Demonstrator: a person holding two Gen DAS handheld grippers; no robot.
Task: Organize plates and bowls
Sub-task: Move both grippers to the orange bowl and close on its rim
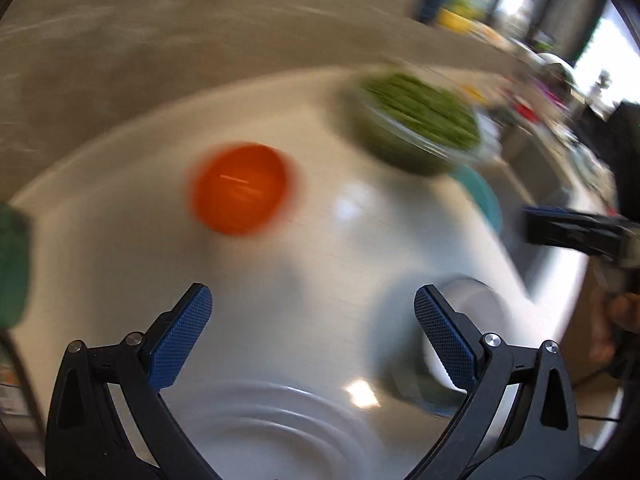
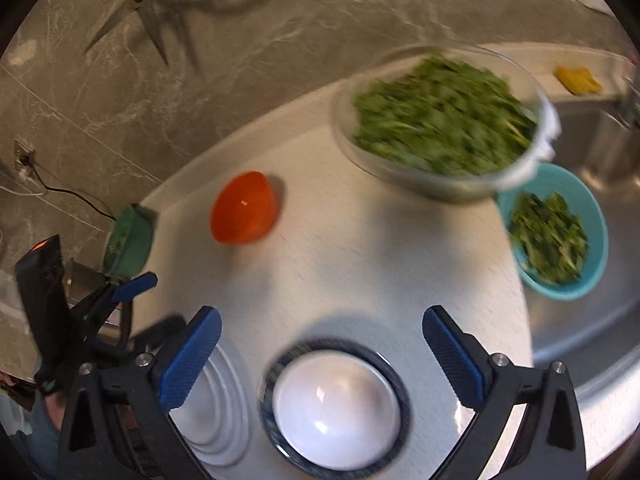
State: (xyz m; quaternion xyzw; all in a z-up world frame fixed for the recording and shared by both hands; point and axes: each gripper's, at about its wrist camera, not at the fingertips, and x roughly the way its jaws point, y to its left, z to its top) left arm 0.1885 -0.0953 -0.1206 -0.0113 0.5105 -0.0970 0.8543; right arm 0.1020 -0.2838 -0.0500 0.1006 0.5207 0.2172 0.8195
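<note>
- Right gripper spread wide, empty; white bowl sits directly below between the jaws, nested in a dark-rimmed bowl.
- Left gripper also spread, empty, over white plates.
- Orange bowl farther ahead-left, nearer the left gripper; path clear.
- Glass greens bowl, teal colander to the right by the sink.

White table is carrying an orange bowl near its back edge and a clear glass bowl of chopped greens toward the sink side. A white bowl is sitting inside a dark-rimmed bowl at the near edge, with a stack of white plates lying just beside it. A teal colander of greens is overhanging the table's edge.
</note>
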